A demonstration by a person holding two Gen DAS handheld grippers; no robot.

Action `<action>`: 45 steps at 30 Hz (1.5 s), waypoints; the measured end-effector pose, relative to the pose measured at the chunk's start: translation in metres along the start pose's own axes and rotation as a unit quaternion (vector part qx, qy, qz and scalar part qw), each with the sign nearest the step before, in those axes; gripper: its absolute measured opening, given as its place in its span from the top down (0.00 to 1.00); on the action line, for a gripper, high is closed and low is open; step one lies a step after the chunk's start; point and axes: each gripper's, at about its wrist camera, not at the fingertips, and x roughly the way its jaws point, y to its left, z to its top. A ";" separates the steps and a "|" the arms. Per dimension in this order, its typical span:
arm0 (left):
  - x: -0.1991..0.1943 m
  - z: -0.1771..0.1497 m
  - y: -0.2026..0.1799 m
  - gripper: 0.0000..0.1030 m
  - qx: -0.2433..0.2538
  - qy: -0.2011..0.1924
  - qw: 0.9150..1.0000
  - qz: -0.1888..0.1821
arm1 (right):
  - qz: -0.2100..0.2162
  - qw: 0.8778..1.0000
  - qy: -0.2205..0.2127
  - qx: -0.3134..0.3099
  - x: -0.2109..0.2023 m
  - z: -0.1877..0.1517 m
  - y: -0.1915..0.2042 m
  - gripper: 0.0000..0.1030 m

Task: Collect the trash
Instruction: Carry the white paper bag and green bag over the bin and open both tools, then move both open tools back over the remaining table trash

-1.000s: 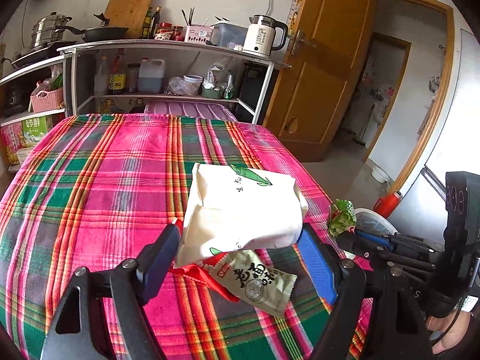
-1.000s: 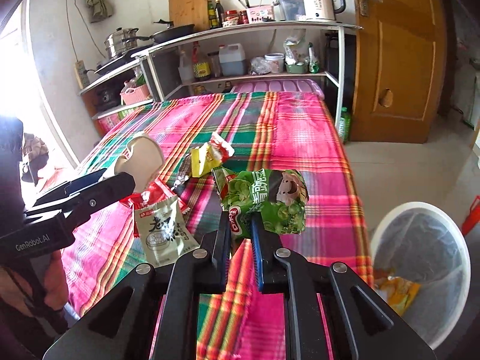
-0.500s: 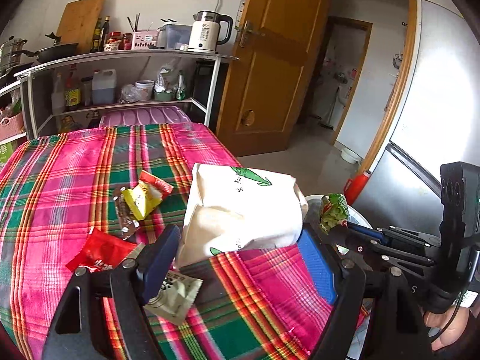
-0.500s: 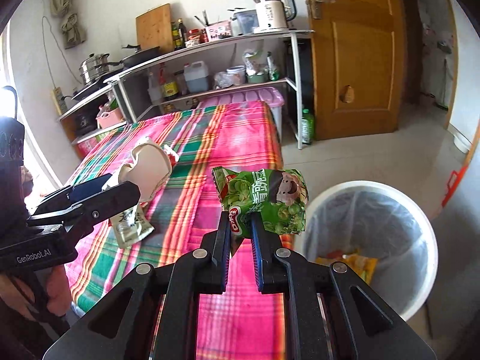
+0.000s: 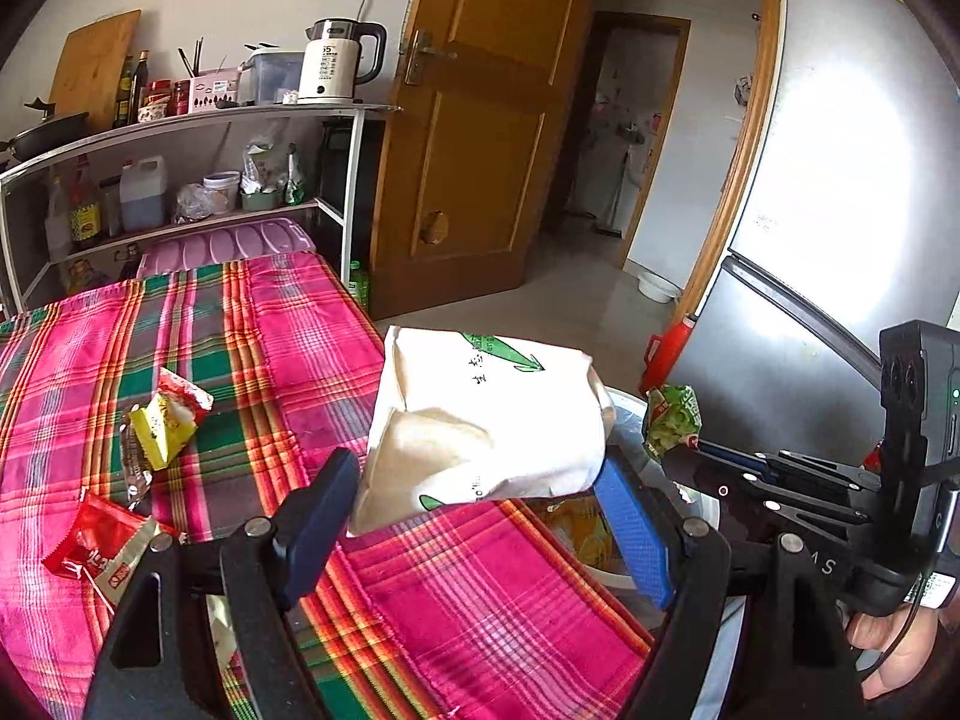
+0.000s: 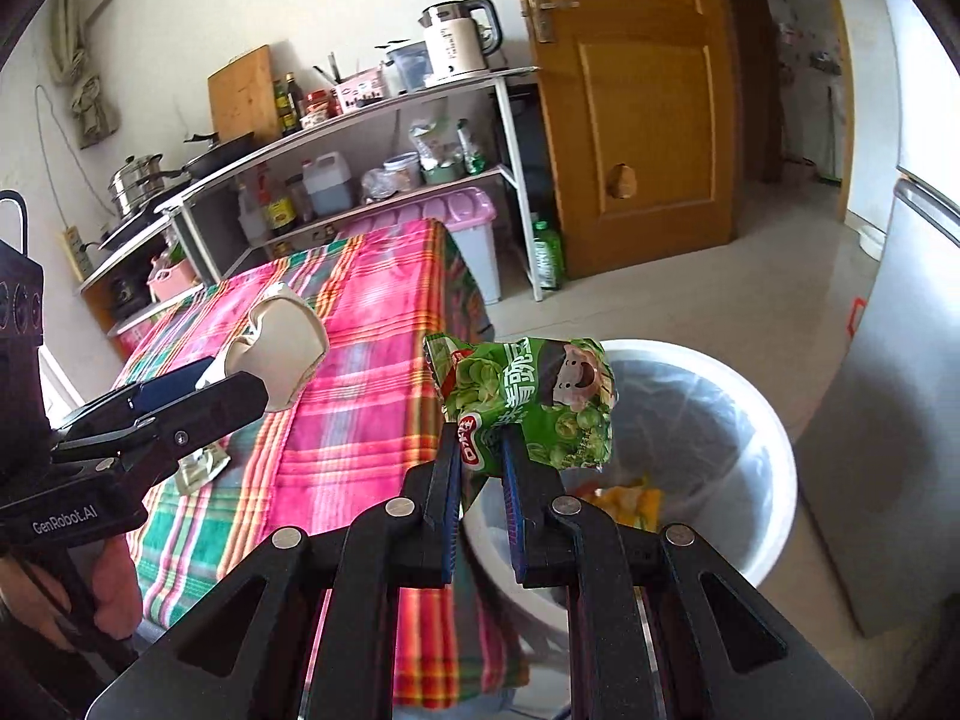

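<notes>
My left gripper (image 5: 480,504) is shut on a white paper bag (image 5: 486,414) with green print, held above the right edge of the plaid-covered table (image 5: 252,360). The bag also shows in the right wrist view (image 6: 276,348). My right gripper (image 6: 480,462) is shut on a green snack packet (image 6: 528,396), held above the near rim of a white trash bin (image 6: 750,432) lined with a clear bag. The packet also shows in the left wrist view (image 5: 672,420). A yellow wrapper (image 5: 162,426) and a red wrapper (image 5: 102,546) lie on the table.
The bin holds yellow trash (image 6: 624,498). A metal shelf (image 5: 198,120) with a kettle and bottles stands behind the table. A brown door (image 5: 480,138) and a grey fridge (image 5: 840,240) flank the floor to the right. A lilac bin (image 6: 474,228) stands beside the table.
Both grippers have moved right, off the table middle toward the trash bin, each carrying its item. The green packet now hangs over the bin's rim.
</notes>
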 end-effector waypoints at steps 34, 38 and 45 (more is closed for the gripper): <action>0.104 -0.012 -0.067 0.20 0.046 0.096 0.993 -0.052 | -0.036 0.996 0.040 0.078 0.018 -0.025 -0.086 0.79; 0.104 -0.014 -0.067 0.20 0.043 0.099 0.993 -0.051 | -0.037 0.995 0.037 0.079 0.015 -0.025 -0.090 0.78; 0.093 -0.012 -0.059 0.20 0.027 0.087 0.995 -0.052 | -0.031 0.996 0.026 0.075 0.007 -0.023 -0.085 0.78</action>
